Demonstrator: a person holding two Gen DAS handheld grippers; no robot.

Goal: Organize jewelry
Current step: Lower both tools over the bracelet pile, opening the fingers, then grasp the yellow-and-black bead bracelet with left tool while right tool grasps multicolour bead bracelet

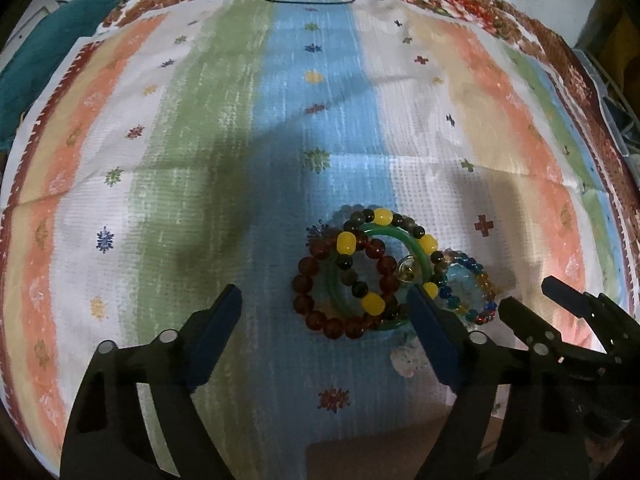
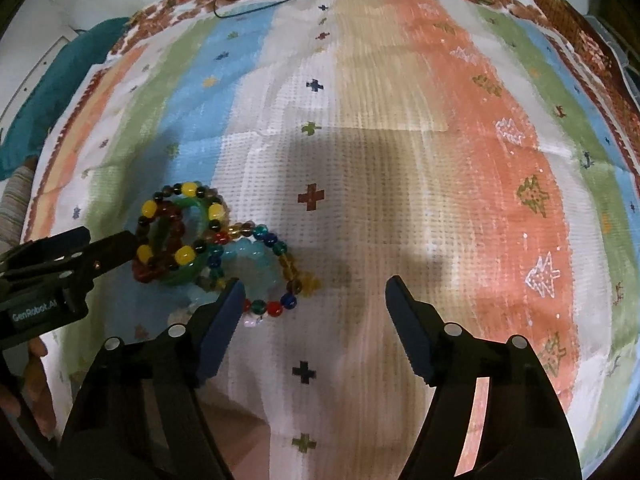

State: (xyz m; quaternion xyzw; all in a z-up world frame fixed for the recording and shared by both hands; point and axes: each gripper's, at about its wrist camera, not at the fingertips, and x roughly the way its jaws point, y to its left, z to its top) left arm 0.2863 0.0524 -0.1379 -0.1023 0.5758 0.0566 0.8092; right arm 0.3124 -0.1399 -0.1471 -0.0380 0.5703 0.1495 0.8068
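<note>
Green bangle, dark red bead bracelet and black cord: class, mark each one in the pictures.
green bangle (image 1: 416,242): left wrist view, upper right arc of the ring.
dark red bead bracelet (image 1: 300,282): left wrist view, a bead on its left side.
black cord (image 1: 304,0): left wrist view, bottom of its loop.

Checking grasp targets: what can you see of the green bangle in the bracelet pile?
The green bangle is a solid, glossy ring, jade-like or glass by its look, lying flat on the striped cloth in the middle of the pile. The bracelet of dark and yellow beads lies across it, and the dark red bead bracelet overlaps its left side, so only arcs show. The multicolour bead bracelet lies at its right. Neither gripper holds it; the left gripper hovers open near it.
</note>
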